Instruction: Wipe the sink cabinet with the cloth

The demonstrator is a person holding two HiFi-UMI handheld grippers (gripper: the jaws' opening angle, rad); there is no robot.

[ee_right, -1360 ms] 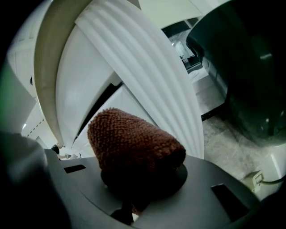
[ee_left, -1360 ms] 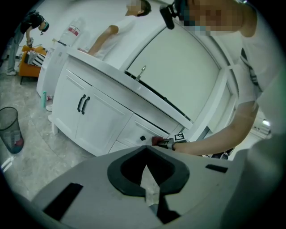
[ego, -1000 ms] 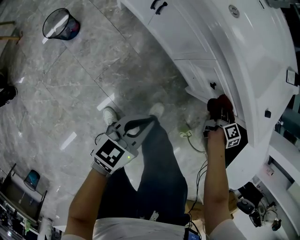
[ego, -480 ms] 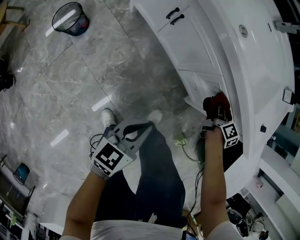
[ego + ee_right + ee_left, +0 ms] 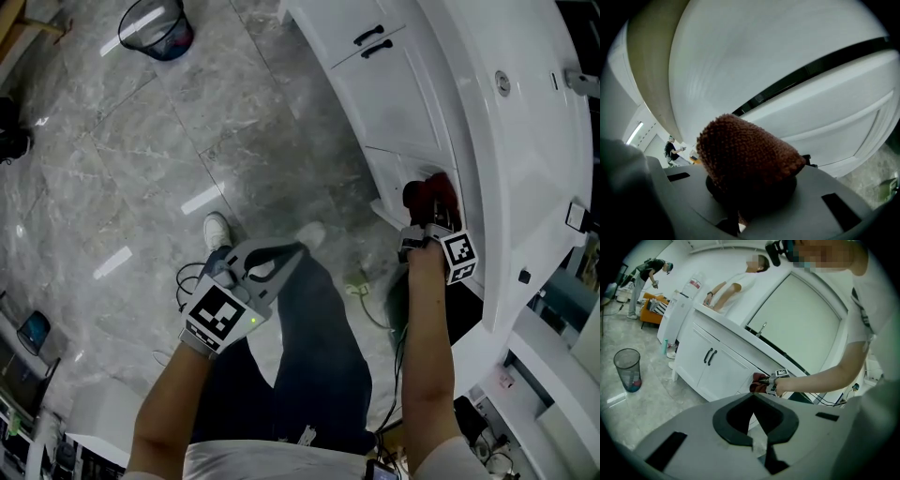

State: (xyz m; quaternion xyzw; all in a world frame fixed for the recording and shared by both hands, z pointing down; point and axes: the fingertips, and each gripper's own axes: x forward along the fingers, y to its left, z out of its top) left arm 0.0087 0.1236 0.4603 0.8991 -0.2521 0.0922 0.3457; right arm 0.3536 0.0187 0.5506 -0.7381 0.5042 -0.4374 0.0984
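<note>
My right gripper (image 5: 428, 218) is shut on a dark red cloth (image 5: 429, 195) and presses it against the front of the white sink cabinet (image 5: 394, 94), just under the counter's edge. In the right gripper view the knobbly cloth (image 5: 745, 154) covers the jaws, with the cabinet front (image 5: 787, 56) close behind it. My left gripper (image 5: 300, 247) hangs over the floor by my legs, shut with nothing in it, well left of the cabinet. From the left gripper view (image 5: 753, 414) I see the cloth (image 5: 757, 383) against the cabinet (image 5: 722, 376).
A mesh waste bin (image 5: 157, 28) stands on the grey marble floor at the far left. Black door handles (image 5: 373, 42) sit further along the cabinet. Cables (image 5: 361, 291) lie by my feet. Another person (image 5: 736, 282) leans on the counter, near the tap (image 5: 761, 328).
The right gripper and cloth have slid a little further along the cabinet front, away from me. The left gripper has hardly moved. The head view has shifted.
</note>
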